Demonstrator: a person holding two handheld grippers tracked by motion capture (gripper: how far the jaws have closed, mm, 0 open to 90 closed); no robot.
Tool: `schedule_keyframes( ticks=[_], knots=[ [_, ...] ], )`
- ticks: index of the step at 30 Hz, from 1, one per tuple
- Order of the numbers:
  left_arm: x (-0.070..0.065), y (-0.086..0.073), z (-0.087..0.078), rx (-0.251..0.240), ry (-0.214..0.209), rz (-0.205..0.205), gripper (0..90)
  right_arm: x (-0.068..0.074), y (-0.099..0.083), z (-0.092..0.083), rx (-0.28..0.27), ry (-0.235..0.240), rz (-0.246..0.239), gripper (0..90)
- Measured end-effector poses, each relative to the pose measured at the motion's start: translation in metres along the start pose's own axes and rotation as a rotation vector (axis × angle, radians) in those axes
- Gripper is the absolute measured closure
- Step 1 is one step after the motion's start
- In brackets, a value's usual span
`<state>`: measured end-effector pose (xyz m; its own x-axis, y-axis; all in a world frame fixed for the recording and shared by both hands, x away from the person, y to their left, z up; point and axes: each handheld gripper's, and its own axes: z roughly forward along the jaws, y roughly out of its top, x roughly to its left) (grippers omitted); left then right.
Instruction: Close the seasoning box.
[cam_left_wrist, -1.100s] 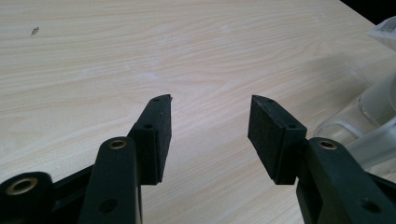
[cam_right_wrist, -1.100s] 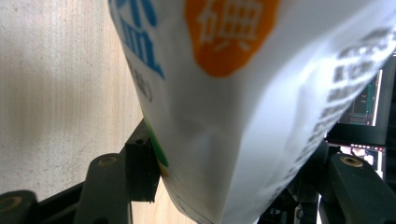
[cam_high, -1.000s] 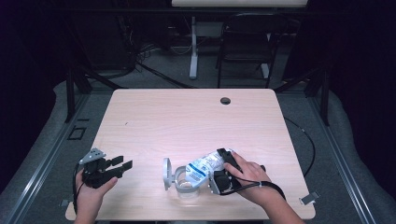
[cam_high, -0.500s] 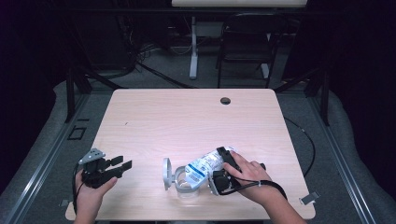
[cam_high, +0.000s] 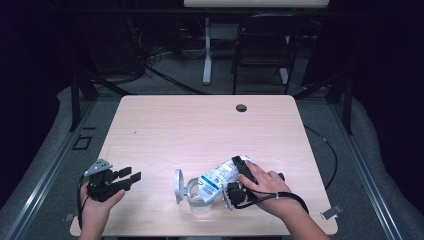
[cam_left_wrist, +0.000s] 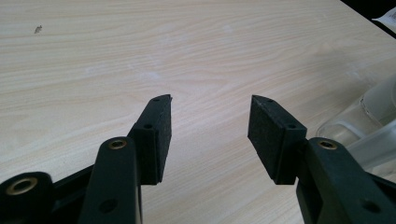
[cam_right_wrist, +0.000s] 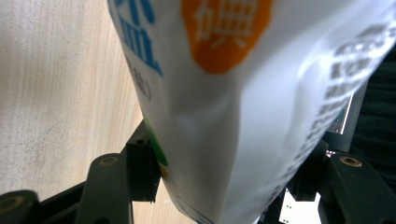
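Two hand-held black two-jaw grippers work at a pale wood-grain table (cam_high: 200, 125). The right gripper (cam_high: 235, 186), near the table's front edge right of centre, is clamped across a white plastic pouch with blue print (cam_high: 220, 176); in the right gripper view the pouch (cam_right_wrist: 243, 93) sits between both black pads, which press its sides. The pouch lies tilted, its lower end at the mouth of a clear glass jar with a hinged lid (cam_high: 192, 192), which lies on its side just left of the gripper. Judging by that line-up, the pouch is held this way to feed it into the jar or draw it out. The left gripper (cam_high: 122, 179) rests near the front left corner, well apart from the jar, jaws spread with nothing between them, apparently waiting to steady the jar. On the pouch an orange badge carries a white character and blue characters run beside it, too cropped and blurred to read.
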<state>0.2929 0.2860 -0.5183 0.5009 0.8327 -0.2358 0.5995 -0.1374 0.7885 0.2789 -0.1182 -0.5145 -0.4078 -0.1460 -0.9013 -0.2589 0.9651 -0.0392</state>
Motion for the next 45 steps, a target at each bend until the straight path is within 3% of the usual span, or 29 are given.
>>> schedule_keyframes(
  ticks=[1, 8, 21, 28, 45],
  knots=[
    [0.000, 0.000, 0.000, 0.000, 0.000, 0.000, 50.2, -0.001, 0.001, -0.002, 0.020, -0.004, -0.019, 40.8],
    [0.000, 0.000, 0.000, -0.002, 0.000, -0.002, 50.2, -0.003, 0.002, -0.003, 0.016, -0.008, -0.042, 40.8],
    [0.001, -0.001, 0.000, -0.001, 0.001, -0.006, 50.2, -0.005, 0.003, -0.002, 0.000, 0.003, -0.058, 41.1],
    [0.002, -0.001, 0.000, -0.005, 0.003, -0.006, 50.2, -0.009, 0.006, -0.005, 0.033, 0.005, -0.106, 41.3],
    [0.003, -0.001, 0.000, -0.002, 0.003, -0.010, 50.2, -0.012, 0.007, -0.005, 0.022, 0.012, -0.127, 41.6]
  ],
)
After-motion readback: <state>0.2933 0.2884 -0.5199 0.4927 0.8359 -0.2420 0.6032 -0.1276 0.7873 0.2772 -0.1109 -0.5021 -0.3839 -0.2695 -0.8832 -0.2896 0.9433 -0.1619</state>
